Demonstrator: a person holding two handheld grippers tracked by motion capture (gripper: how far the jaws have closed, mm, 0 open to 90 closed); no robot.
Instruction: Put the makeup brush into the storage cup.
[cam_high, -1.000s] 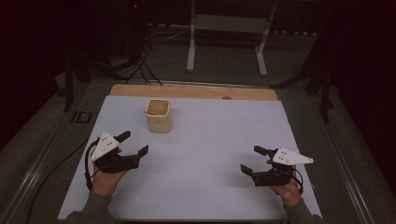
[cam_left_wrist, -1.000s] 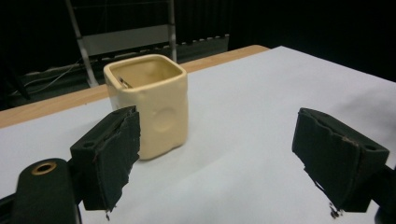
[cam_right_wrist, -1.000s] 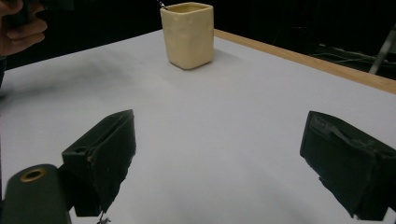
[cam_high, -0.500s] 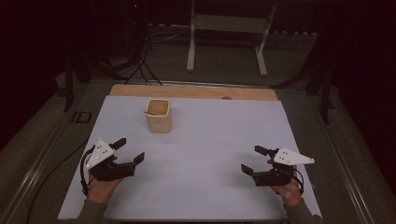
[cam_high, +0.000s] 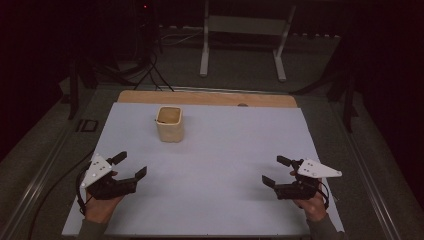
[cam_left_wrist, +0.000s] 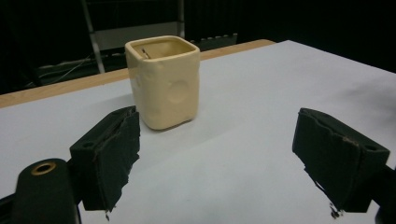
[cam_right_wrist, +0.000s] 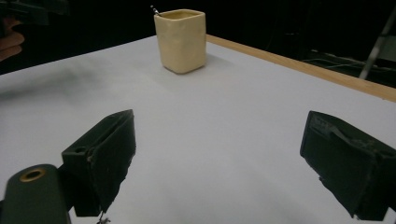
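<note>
A cream square cup (cam_high: 169, 123) stands upright on the white table sheet (cam_high: 220, 150), toward the back left. The left gripper view shows the cup (cam_left_wrist: 163, 81) close ahead; something thin pokes out of the cup (cam_right_wrist: 181, 39) in the right gripper view. My left gripper (cam_high: 131, 166) hovers near the front left edge, open and holding nothing, well short of the cup. My right gripper (cam_high: 276, 171) sits at the front right, open too, jaws wide apart with bare sheet between them. A hand holds each gripper.
A wooden strip (cam_high: 210, 98) borders the sheet's far edge. Beyond it stands a metal frame (cam_high: 243, 37) on a dark floor, with cables (cam_high: 150, 70) at the back left. A small dark object (cam_high: 87, 125) lies off the table's left side.
My left gripper has drawn back toward the front left edge of the sheet, away from the cup. The right gripper has barely moved. The cup stays put.
</note>
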